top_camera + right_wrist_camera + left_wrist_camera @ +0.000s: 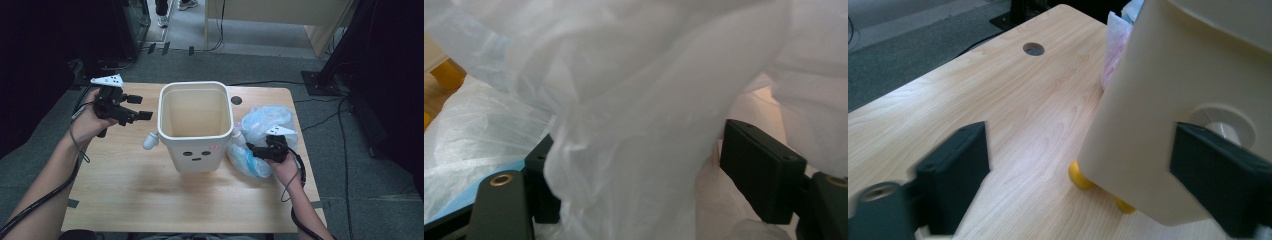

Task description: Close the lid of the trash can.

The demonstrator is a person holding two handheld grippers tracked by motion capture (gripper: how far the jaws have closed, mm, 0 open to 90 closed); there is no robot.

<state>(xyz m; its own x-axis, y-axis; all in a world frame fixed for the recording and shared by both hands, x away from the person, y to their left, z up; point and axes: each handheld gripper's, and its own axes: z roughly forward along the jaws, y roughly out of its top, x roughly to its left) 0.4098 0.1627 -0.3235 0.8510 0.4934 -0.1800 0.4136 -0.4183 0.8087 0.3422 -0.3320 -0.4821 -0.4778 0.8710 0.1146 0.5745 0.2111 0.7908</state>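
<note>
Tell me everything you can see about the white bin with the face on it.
The white bin looks like smooth plastic: squarish, tapering downward, open-topped and empty inside. Its front bears two dot eyes, a dash mouth and a small pink mark. Stubby white arms stick out both sides, and yellow feet rest on the wooden table. It stands upright, crumpled plastic bags beside it.

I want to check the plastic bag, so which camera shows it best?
The high view: the whole plastic bag lies crumpled right of the bin, with the right tongs at it. The right gripper view shows its white film bunched between the jaws; the left gripper view shows a corner behind the bin.
</note>
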